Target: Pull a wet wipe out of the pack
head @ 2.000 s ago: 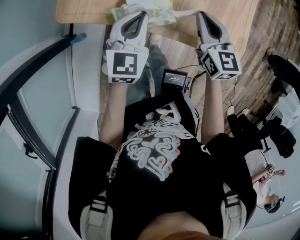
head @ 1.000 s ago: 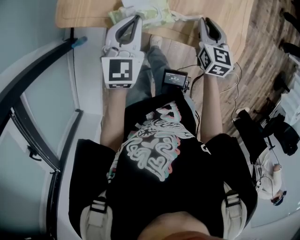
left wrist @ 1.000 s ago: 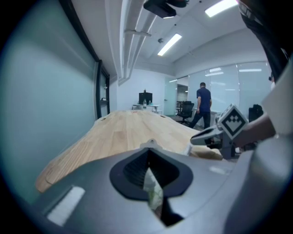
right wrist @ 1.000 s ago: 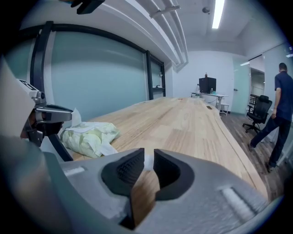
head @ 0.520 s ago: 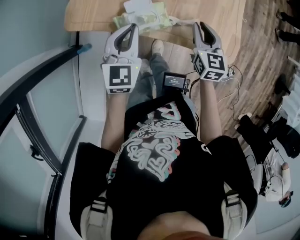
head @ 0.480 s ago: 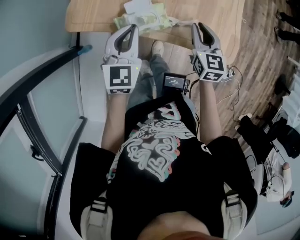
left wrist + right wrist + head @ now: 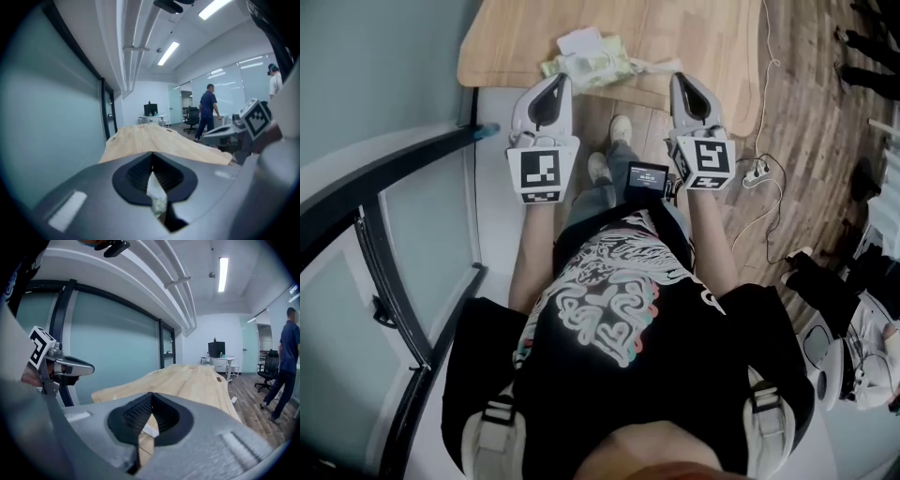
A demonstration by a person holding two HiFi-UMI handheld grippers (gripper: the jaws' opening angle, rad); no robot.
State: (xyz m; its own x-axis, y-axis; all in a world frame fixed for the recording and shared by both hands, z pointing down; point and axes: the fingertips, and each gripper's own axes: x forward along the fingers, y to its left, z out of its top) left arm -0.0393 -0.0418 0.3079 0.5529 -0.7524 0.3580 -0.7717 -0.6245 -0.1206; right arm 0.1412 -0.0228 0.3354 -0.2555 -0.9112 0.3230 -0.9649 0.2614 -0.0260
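Wood table (image 7: 516,37) bears the pack (image 7: 586,64), pale wipe (image 7: 654,66) just beside it. Left gripper (image 7: 559,79) clenched, empty; right gripper (image 7: 679,79) jaws have just closed on nothing. Both hang clear of the table: job likely done.

You're standing in an open office: frosted glass partitions (image 7: 117,345) at left, strip lights (image 7: 168,53) overhead, a monitor desk (image 7: 224,360) and swivel chairs (image 7: 191,123) mid-frame beyond your long wooden table (image 7: 694,37).

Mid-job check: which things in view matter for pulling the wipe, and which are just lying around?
Job: wet wipe pack; white wipe beside it; left gripper, shut; right gripper, jaws just closed, nothing between them.
Lying about: power strip; small screen.
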